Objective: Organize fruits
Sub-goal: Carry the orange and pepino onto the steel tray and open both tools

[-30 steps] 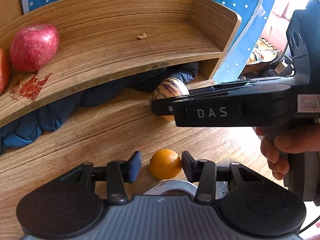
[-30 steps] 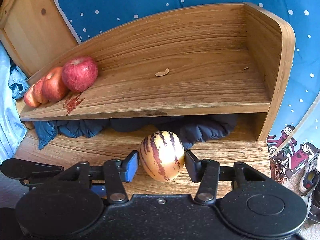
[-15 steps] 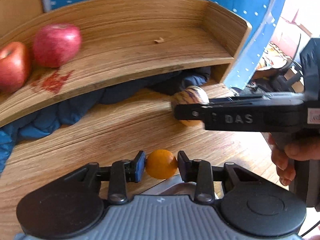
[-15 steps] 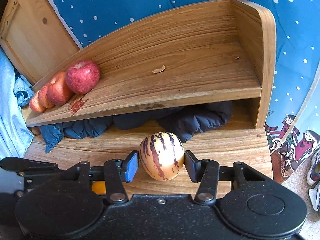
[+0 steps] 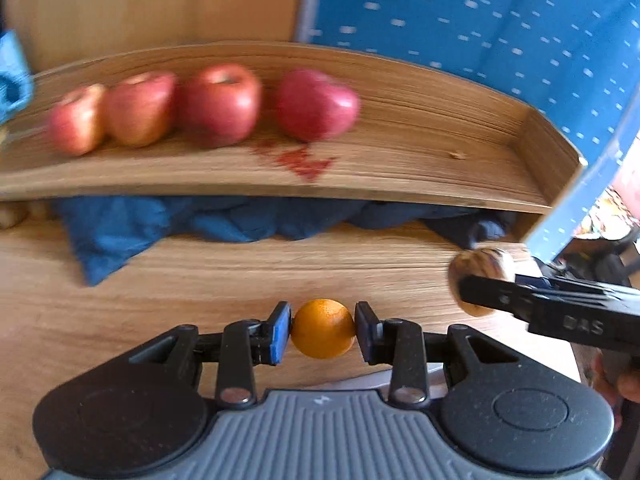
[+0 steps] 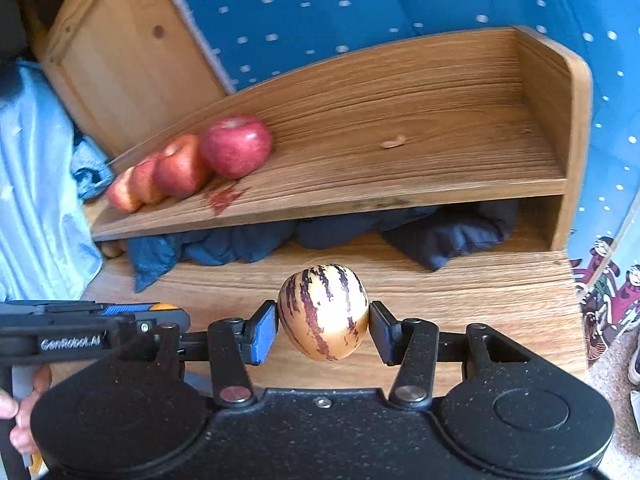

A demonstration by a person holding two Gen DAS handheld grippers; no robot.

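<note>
My left gripper is shut on a small orange, held above the wooden tabletop. My right gripper is shut on a cream melon with purple stripes, also off the table. That melon and the right gripper's finger show at the right of the left wrist view. Several red apples sit in a row on the left part of the wooden shelf; the same apples appear in the right wrist view.
A dark blue cloth is stuffed under the shelf. A red stain marks the shelf board near the apples. A blue dotted wall stands behind, a pine cabinet at left. The table's right edge drops to the floor.
The left gripper closed on the orange, lifted it and swung left, bringing more apples into view. The right gripper keeps the melon and has drawn back a little.
</note>
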